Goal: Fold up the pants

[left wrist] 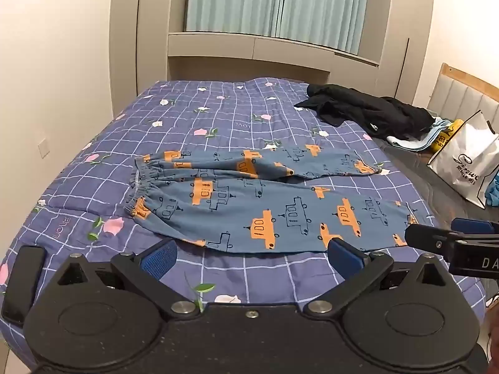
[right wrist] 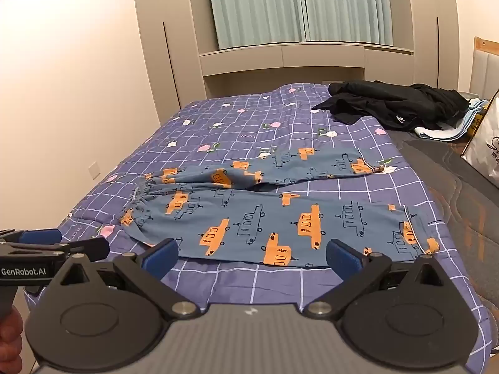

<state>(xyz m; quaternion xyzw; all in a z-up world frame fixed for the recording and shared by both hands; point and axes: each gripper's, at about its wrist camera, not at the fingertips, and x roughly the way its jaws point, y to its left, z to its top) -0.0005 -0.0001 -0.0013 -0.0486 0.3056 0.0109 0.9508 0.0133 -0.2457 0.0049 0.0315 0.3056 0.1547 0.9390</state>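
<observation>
Bed: fills the middle of both views under a purple checked quilt with pink and white flowers; its far end meets beige cabinets below pale green curtains.
Pants: blue, printed with orange and outlined cars, spread flat across the near half of the bed; elastic waistband at the left, both legs running to the right, the far leg lying slightly over the near one at the crotch.
Black clothing: heaped at the far right of the bed, well apart from the pants.
White shopping bag: stands at the right edge, near the black heap.
Left gripper: hovers over the near bed edge, blue-padded fingers spread wide, nothing between them.
Right gripper: just right of the left one, fingers spread wide over the near pant leg's edge, gripping nothing.
Phone: dark, lying on the near left corner.
</observation>
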